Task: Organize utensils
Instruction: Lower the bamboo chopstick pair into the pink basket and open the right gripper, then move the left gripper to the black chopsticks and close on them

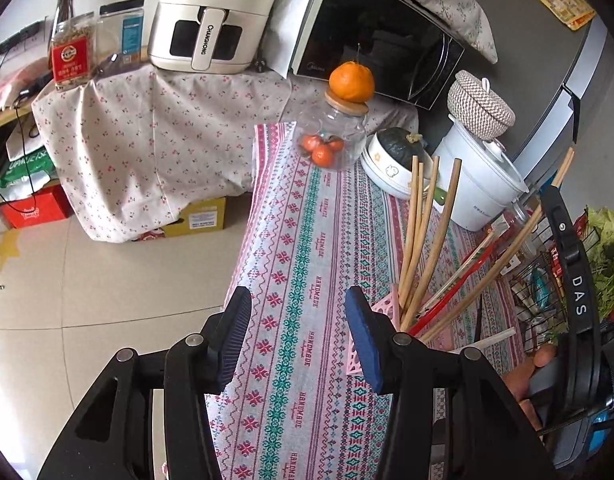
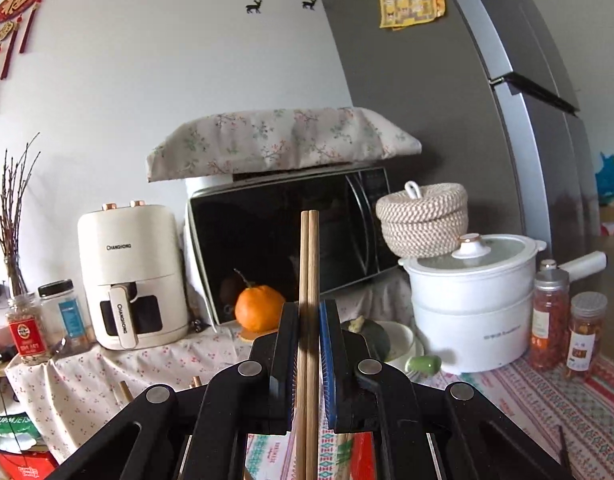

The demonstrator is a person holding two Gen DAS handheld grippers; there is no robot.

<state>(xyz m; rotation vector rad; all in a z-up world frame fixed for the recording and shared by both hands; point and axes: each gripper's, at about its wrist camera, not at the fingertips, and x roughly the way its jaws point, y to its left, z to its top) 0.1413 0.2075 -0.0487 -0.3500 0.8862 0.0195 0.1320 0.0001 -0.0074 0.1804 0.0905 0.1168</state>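
Left gripper (image 1: 297,336) over the patterned cloth of the surface (image 1: 307,240), jaws apart with nothing between them, only the cloth's woven bands showing in the gap; just beyond the blue pad, a pink slotted holder (image 1: 387,308) standing near the surface's right edge, several wooden chopsticks (image 1: 439,232) fanning upward out of it, a red-handled utensil (image 1: 451,292) leaning among them; beside the holder, a black wire basket (image 1: 535,280) at the right edge, partly hidden by the other gripper's black body.

Right gripper (image 2: 308,328) held about level, jaws clamped on a pair of wooden chopsticks (image 2: 309,256); the pair upright between the pads, side by side and touching, tips rising above the jaws in front of the microwave's (image 2: 287,232) dark door, lower ends running down out of the picture's bottom.

At the surface's far end: a clear glass jar (image 1: 331,136) with small oranges inside and one orange (image 1: 352,82) resting on its lid; a white bowl (image 1: 387,168) holding a dark green squash (image 1: 399,140); a white lidded pot (image 2: 473,300) with a woven basket (image 2: 423,218) behind it; two jars of reddish contents (image 2: 551,316) toward the right edge; on the lower flowered cloth to the left, a cream air fryer (image 2: 133,276).
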